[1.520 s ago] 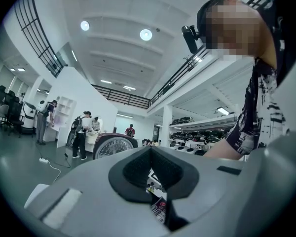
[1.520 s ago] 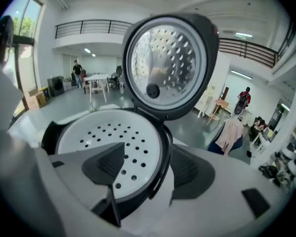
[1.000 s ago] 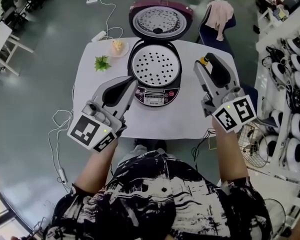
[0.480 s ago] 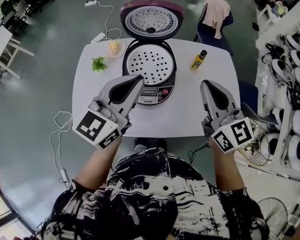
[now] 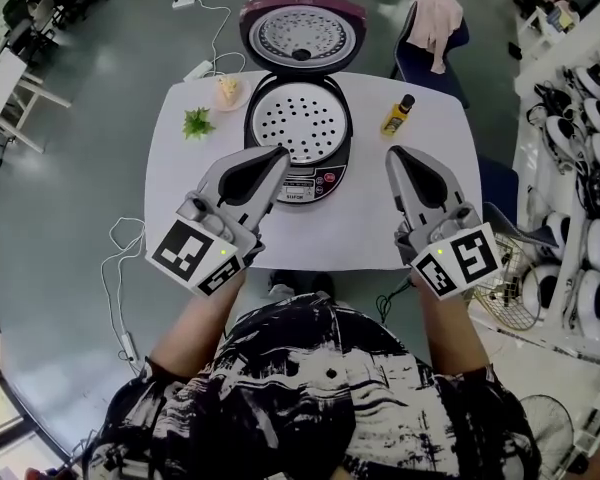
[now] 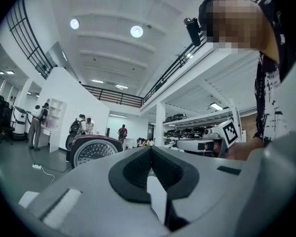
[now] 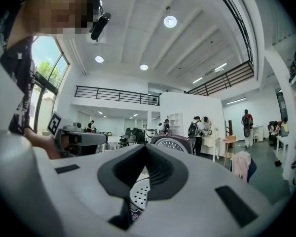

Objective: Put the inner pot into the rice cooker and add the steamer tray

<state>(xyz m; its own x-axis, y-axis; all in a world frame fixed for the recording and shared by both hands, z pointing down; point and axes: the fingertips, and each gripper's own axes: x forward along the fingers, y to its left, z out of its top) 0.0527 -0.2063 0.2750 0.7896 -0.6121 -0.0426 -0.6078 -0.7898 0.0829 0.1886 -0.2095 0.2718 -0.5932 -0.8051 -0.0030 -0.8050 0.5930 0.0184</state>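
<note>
The rice cooker (image 5: pixel 302 180) stands open on the white table, its maroon lid (image 5: pixel 302 34) tipped back. A perforated white steamer tray (image 5: pixel 298 122) fills its opening, and what lies under the tray is hidden. My left gripper (image 5: pixel 280 154) is shut and empty, with its tips just left of the cooker's control panel. Right of the cooker, my right gripper (image 5: pixel 393 154) is also shut and empty. In the right gripper view the tray (image 7: pixel 138 194) shows through the gap below the shut jaws. The lid (image 6: pixel 91 151) appears in the left gripper view.
A yellow bottle (image 5: pixel 398 116) stands right of the cooker, beyond my right gripper. At the table's (image 5: pixel 170 208) far left corner are a small green plant (image 5: pixel 198 124) and a plate of food (image 5: pixel 227 92). Behind the table is a chair with a pink cloth (image 5: pixel 435 23).
Both grippers have drawn back from the cooker toward the table's near edge. The right one, which covered the yellow bottle, now leaves it in view.
</note>
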